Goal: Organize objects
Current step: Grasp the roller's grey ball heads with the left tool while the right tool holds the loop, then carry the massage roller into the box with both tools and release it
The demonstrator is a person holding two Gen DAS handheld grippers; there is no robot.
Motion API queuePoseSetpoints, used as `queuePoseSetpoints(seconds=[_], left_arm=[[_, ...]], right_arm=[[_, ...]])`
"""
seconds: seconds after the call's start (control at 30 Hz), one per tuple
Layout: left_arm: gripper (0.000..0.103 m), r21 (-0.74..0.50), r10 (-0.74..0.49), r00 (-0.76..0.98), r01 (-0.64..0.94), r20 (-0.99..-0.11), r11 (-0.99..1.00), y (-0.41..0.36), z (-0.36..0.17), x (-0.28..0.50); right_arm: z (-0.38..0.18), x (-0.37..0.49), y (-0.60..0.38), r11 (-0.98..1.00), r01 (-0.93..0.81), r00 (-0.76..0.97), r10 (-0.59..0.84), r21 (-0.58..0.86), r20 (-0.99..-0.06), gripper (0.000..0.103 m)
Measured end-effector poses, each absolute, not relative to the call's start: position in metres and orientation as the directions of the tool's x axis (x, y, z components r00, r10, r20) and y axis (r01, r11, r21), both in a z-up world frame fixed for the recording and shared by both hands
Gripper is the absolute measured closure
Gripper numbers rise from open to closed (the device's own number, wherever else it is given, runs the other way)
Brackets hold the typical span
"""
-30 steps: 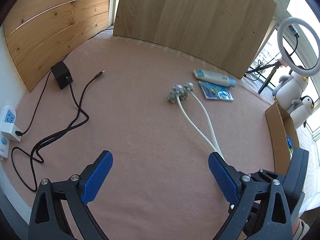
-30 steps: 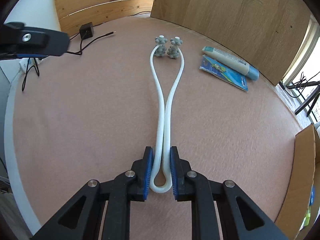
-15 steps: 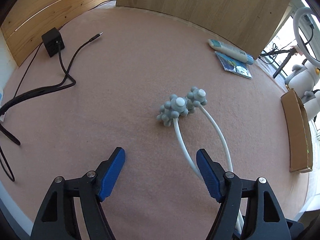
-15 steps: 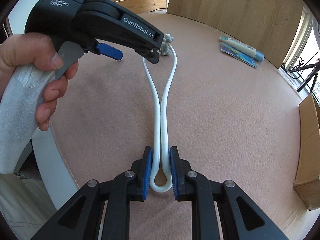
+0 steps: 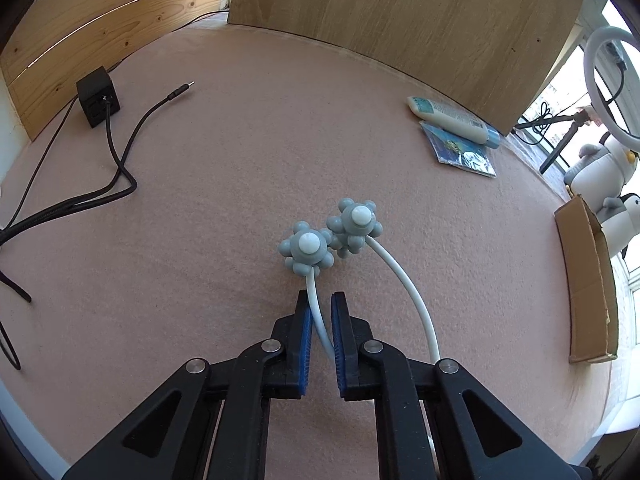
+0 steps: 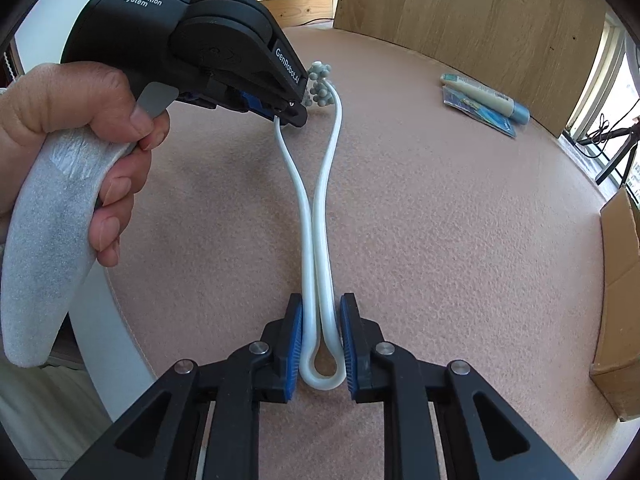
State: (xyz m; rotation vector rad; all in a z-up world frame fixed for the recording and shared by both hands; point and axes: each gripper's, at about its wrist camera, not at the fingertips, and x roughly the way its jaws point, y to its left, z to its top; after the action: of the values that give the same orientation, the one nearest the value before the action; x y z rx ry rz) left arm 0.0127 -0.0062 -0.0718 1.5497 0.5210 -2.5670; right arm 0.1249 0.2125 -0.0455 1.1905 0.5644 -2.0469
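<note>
This looks like a sunlit room in someone's home, rigged up as a small recording corner rather than a proper lab. A counter covered in pinkish felt is boxed in behind by loose wooden boards, and beyond its right edge a ring light on a stand sits against bright windows with plush penguin toys just below it. Near the boards lie a tube and a small packet, everyday household bits.
</note>
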Motion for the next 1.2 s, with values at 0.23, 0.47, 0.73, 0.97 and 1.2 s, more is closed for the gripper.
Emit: queuePoseSetpoints(seconds=[0.23,0.47,0.73,0.97,1.2], left_arm=[[0.095,-0.233,0.08,-0.527,0.231,-0.846,-0.945,-0.002,-0.039,0.009],[0.095,-0.236,0.079,-0.581,0.2,-0.81,-0.951,0.008,0.001,0.0],[0.095,-0.234,0.086,-0.622,0.16,-0.778,-0.959,0.035,0.035,-0.012],[0.095,-0.223,0.116,-0.632,0.092,-0.766,-0.971,0.087,0.05,-0.03],[0.094,-0.206,0.173,-0.632,-0.022,-0.755,-0.978,0.171,0.06,-0.053]], right_arm=[[-0.029,0.128,0.212,-0.657,0.752,-0.383,-0.373,-0.051,-0.845,0.088],[-0.004,0.122,0.22,-0.682,0.728,-0.449,-0.39,-0.075,-0.804,0.088],[0.02,0.111,0.24,-0.711,0.696,-0.515,-0.401,-0.097,-0.757,0.088],[0.031,0.101,0.275,-0.757,0.646,-0.561,-0.387,-0.095,-0.732,0.088],[0.037,0.086,0.332,-0.825,0.559,-0.613,-0.34,-0.087,-0.713,0.088]])
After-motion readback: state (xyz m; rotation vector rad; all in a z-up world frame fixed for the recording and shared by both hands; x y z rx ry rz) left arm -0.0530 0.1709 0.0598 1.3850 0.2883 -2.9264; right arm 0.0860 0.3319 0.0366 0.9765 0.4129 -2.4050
